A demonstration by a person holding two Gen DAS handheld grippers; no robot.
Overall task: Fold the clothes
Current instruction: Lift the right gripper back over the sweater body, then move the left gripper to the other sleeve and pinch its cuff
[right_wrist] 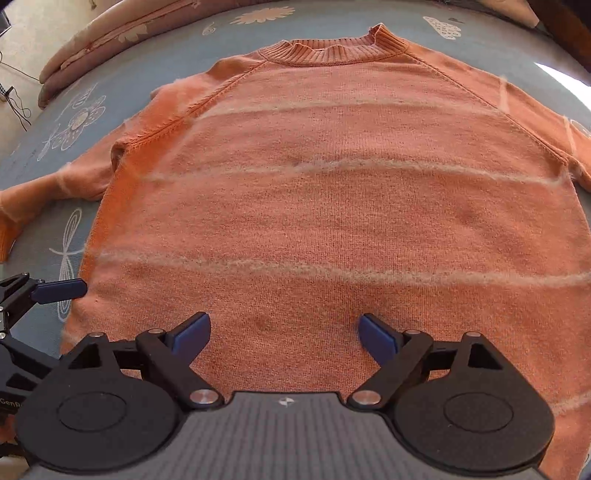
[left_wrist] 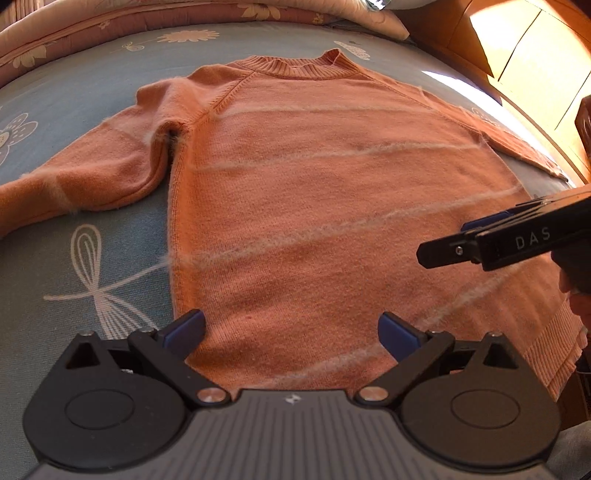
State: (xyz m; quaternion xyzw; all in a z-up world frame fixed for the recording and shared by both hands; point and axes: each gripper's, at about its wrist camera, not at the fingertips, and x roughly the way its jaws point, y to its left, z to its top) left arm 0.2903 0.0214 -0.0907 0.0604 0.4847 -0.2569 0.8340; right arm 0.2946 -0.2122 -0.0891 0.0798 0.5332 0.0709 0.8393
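An orange knit sweater [left_wrist: 332, 177] with thin pale stripes lies flat on the bed, collar [left_wrist: 295, 66] at the far end and hem toward me. Its left sleeve [left_wrist: 74, 177] stretches out to the left. My left gripper [left_wrist: 291, 328] hovers open over the hem's left part, blue pads wide apart and empty. In the right wrist view the same sweater [right_wrist: 332, 206] fills the frame, and my right gripper [right_wrist: 284, 332] hangs open above the lower middle of the body. The right gripper's fingers [left_wrist: 461, 247] enter the left wrist view from the right.
A blue bedspread [left_wrist: 74, 266] with white flower and dragonfly prints covers the bed. A pink quilt [left_wrist: 110, 26] is bunched along the far side. Wooden furniture [left_wrist: 535, 55] stands at the far right. Cables [right_wrist: 14, 103] lie on the floor at the left.
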